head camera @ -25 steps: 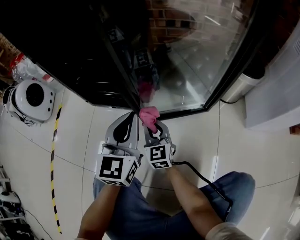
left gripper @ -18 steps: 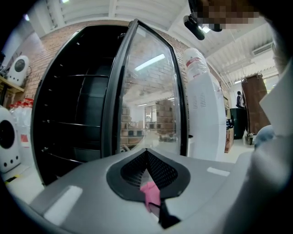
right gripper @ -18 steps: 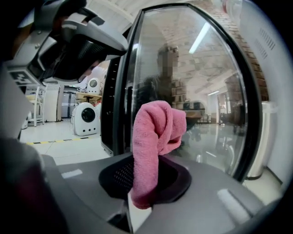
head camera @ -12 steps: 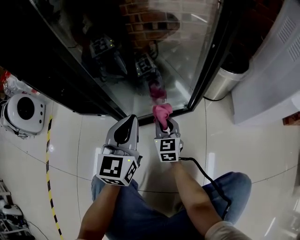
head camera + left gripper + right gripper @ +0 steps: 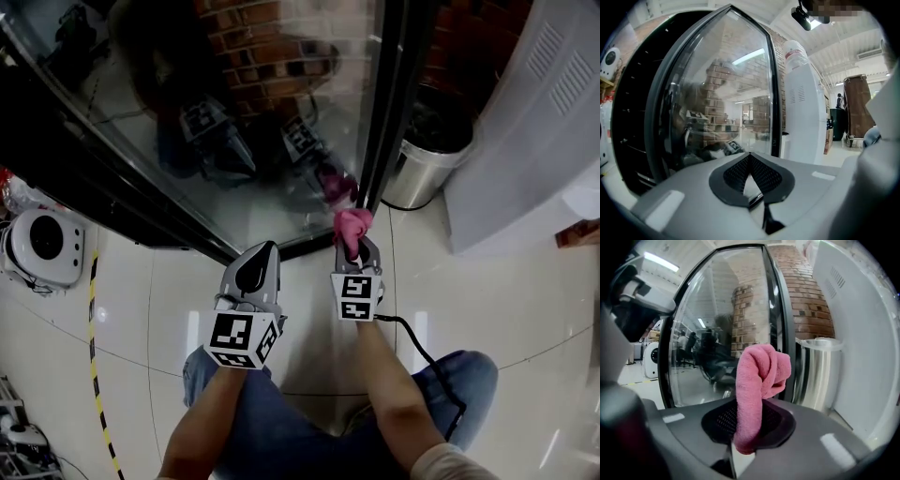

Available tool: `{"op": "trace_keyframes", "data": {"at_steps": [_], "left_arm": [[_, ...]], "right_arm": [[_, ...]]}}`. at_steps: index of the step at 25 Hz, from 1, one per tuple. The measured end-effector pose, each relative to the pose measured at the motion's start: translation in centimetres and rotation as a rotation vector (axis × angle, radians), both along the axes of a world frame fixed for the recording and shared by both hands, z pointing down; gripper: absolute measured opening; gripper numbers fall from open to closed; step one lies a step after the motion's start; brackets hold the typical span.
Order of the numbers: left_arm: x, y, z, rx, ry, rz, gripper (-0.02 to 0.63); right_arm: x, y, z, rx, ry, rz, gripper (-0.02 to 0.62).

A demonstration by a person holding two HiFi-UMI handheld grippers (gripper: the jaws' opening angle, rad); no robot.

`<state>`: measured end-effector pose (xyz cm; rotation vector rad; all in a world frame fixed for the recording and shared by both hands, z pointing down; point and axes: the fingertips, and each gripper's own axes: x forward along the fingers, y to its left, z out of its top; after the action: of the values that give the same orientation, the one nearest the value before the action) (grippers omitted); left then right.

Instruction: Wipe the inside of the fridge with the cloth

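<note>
The right gripper (image 5: 749, 423) has its fingers closed on the pink cloth (image 5: 761, 373). A narrow fold is pinched between the dark pads, and the rest stands above the tips in a bunched knot. In the head view that knot sits just beside the lower right corner of the fridge's glass door (image 5: 272, 122), close to its black frame (image 5: 375, 141); whether it touches the frame cannot be told. The left gripper (image 5: 260, 253) is beside the right one and apart from it, pointing at the door's bottom edge, its fingertips meeting with nothing between them. A steel bin (image 5: 427, 155) stands on the tiled floor (image 5: 150, 300) past the door's right edge, next to a white appliance (image 5: 525, 112). The glass mirrors both grippers.
</note>
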<state>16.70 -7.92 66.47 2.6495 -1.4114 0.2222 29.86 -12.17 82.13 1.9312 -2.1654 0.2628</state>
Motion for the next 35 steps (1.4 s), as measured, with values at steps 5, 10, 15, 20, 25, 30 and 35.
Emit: {"op": "trace_keyframes", "data": {"at_steps": [5,10,15,20,25,30,35], "left_arm": [[0.9,0.2,1.5,-0.005,-0.043,0.014,0.015],[-0.5,0.1,0.1,0.085,-0.131,0.039,0.014],[-3.1,0.1,-4.8,0.110,-0.140,-0.003,0.014],[-3.7,1.9,-15.4,0.086,-0.076,-0.009,0.014],[-5.2,5.8,-26.4,-0.019,-0.045,-0.048,0.014],[-4.6,10.5,-38.3,-0.065,-0.016,0.034,0.014],[-7.1,15.5,-49.1,-0.081,0.056,0.045,0.015]], "right_arm": [[0.0,0.5,-1.7,0.037,-0.018,0.003,0.061],[-5.1,0.9,-9.1,0.163,-0.030,-0.110,0.061],[-9.8,3.7,-18.7,0.238,-0.002,-0.244,0.061],[-10.4,5.7,-31.1,0.216,-0.092,-0.220,0.061],[-12.0,10.1,-44.2,0.182,-0.103,-0.241,0.060],[-13.7,14.7,-56.4,0.148,-0.159,-0.233,0.060],[-16.3,19.3,-67.5,0.172,-0.168,-0.217,0.060]]}}
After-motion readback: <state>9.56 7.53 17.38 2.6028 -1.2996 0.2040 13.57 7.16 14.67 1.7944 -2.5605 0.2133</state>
